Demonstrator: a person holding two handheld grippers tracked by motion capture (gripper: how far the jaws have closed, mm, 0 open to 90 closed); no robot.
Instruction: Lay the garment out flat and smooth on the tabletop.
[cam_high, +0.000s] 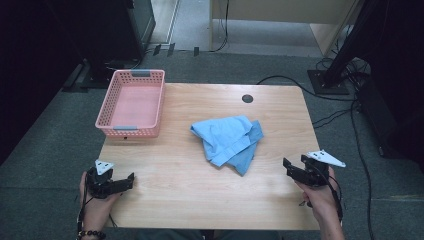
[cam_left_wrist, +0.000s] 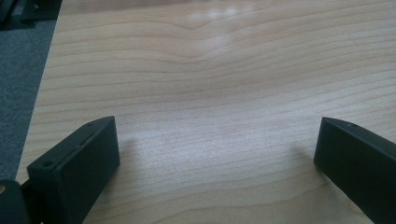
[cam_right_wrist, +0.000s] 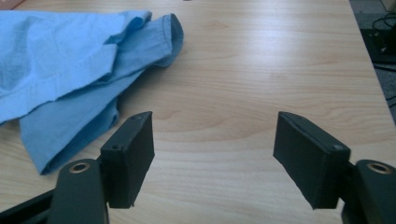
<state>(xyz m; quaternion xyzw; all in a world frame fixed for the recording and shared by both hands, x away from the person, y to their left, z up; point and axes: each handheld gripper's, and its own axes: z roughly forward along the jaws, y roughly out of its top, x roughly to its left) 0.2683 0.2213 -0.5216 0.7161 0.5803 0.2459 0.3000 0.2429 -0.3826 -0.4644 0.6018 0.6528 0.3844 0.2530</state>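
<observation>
High view: crumpled light-blue shirt (cam_high: 229, 141) mid-table, a little right of centre, long axis running from upper left to lower right, lowest corner pointing toward the near right edge. Loosely bunched, overlapping folds, hemmed cuff or sleeve end visible at the far side in the right gripper view (cam_right_wrist: 65, 74). Lies ahead and to the left of right gripper (cam_high: 295, 170); clearly nearer that one than left gripper (cam_high: 122, 182), which sits well apart at the near left corner. Right gripper view: jaws apart, nothing between, bare wood only, shirt's near corner just beside the left-hand jaw, not touching. Left gripper view: jaws wide apart over bare table (cam_left_wrist: 210, 93), nothing held. Pink basket (cam_high: 131, 102) at far left of table, empty, apart from shirt. Likely next: right gripper reaching left-forward to the near corner.
</observation>
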